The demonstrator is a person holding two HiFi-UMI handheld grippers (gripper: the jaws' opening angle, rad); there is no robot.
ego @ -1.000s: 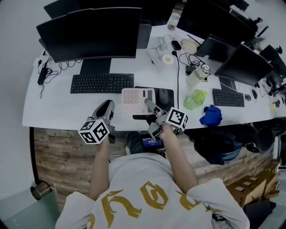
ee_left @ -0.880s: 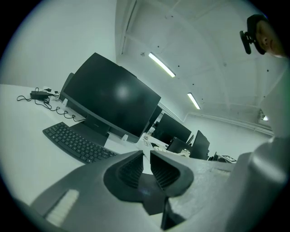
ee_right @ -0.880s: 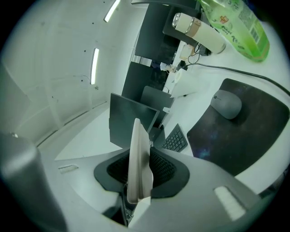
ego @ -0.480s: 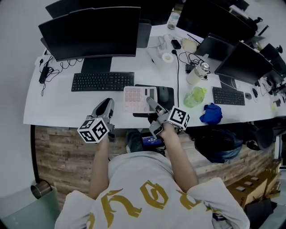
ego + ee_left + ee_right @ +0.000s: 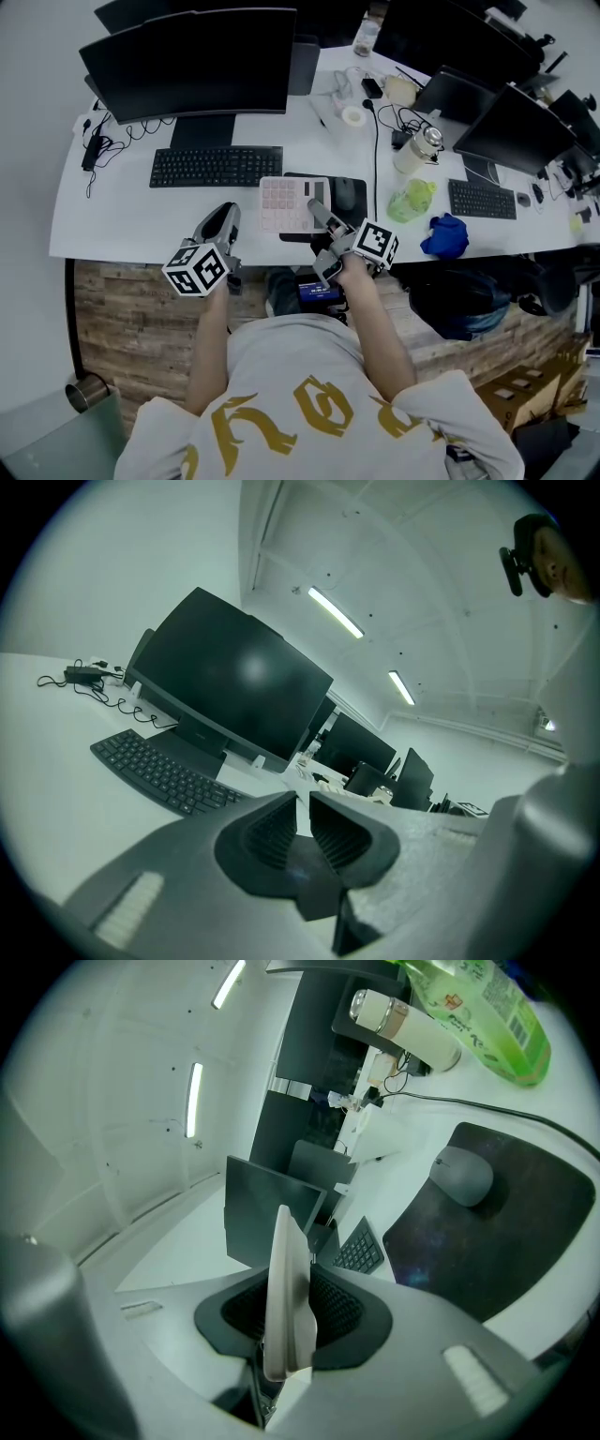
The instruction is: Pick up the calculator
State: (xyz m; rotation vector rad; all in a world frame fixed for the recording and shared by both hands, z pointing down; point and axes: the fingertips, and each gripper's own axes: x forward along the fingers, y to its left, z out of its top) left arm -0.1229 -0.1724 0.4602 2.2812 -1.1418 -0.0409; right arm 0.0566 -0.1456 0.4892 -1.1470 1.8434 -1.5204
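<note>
Here we hold the calculator (image 5: 289,203) by its near right edge in the right gripper (image 5: 316,213), whose jaws pinch it. In the right gripper view it stands edge-on between the ribbed pads (image 5: 336,1309). The calculator sits in front of the black keyboard (image 5: 216,166), overlapping the left edge of the dark mouse pad (image 5: 352,217), where a grey mouse (image 5: 344,194) rests. We cannot tell whether it is clear of the white surface (image 5: 122,220). Our left gripper (image 5: 221,218) hovers over the near edge of the surface, left of the calculator, its jaws a narrow slit apart with nothing between them.
</note>
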